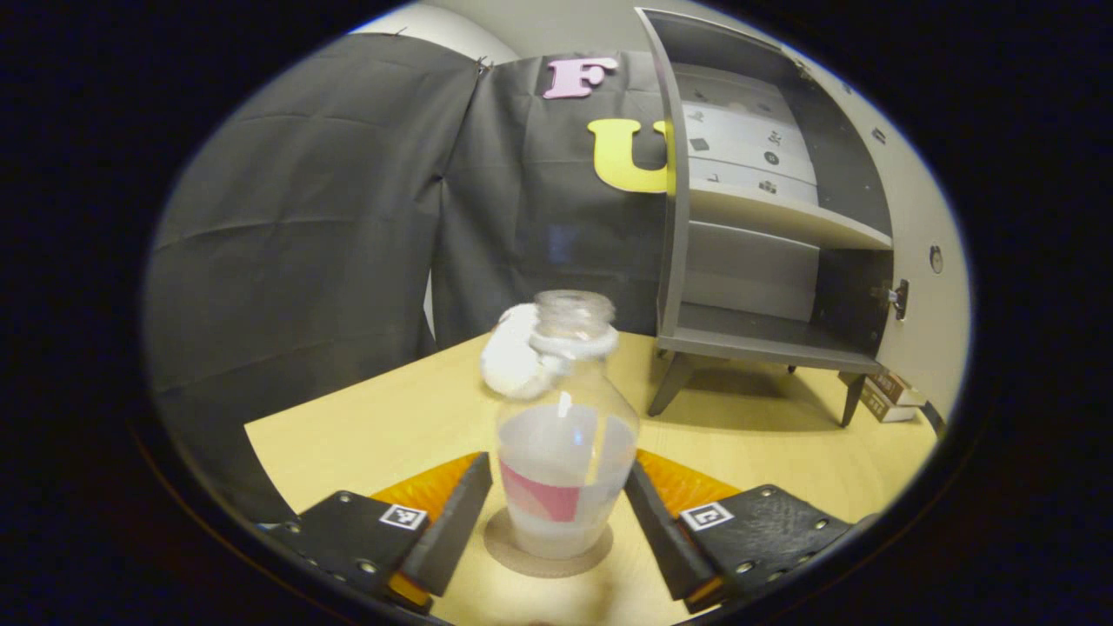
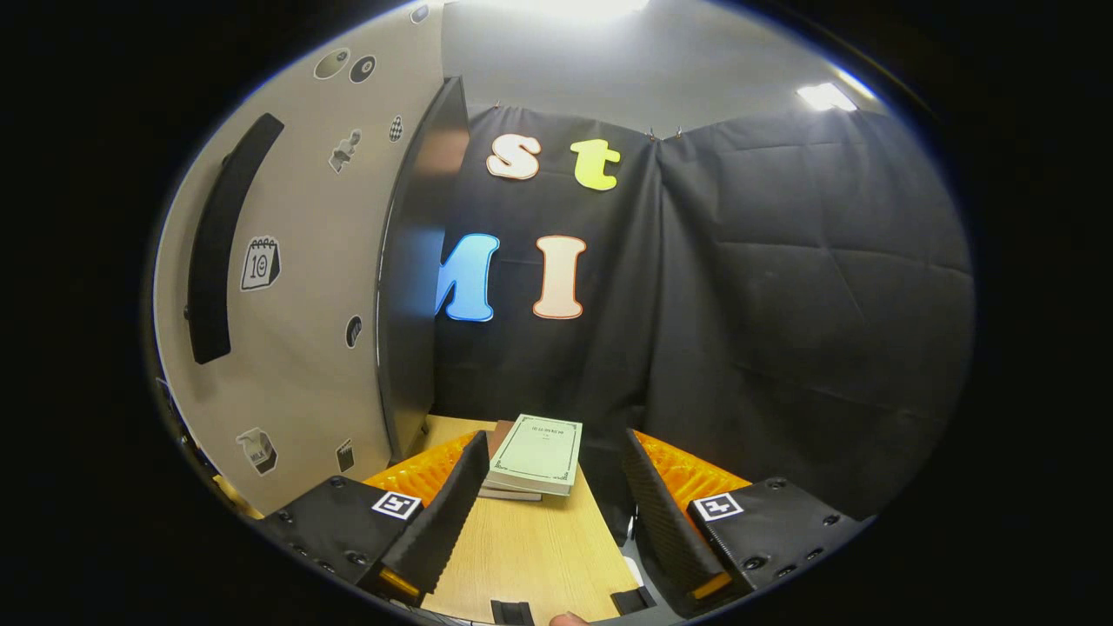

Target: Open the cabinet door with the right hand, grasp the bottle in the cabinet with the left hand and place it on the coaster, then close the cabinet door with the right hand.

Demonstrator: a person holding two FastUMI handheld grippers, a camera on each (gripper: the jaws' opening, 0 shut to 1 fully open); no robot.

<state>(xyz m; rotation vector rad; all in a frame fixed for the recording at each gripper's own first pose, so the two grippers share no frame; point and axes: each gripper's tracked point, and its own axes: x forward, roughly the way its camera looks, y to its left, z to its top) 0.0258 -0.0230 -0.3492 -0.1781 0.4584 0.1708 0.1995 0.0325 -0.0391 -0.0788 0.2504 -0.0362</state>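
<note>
Staged recording booth: black cloth walls point(image 2: 783, 304), wooden table point(image 1: 391, 426), small prop cabinet point(image 1: 765, 261).

There was one clear bottle point(image 1: 565, 435) standing on one round coaster point(image 1: 548, 552). One white, crumpled-looking object point(image 1: 513, 356) lay behind it. One grey cabinet point(image 1: 765, 226) stood on the table point(image 1: 365, 426), holding two shelves, with one open door point(image 2: 287, 287) carrying one black handle point(image 2: 222, 239). Two stacked books point(image 2: 535, 456) lay in the right gripper view. Two small boxes point(image 1: 891, 396) sat by the cabinet's foot.
</note>
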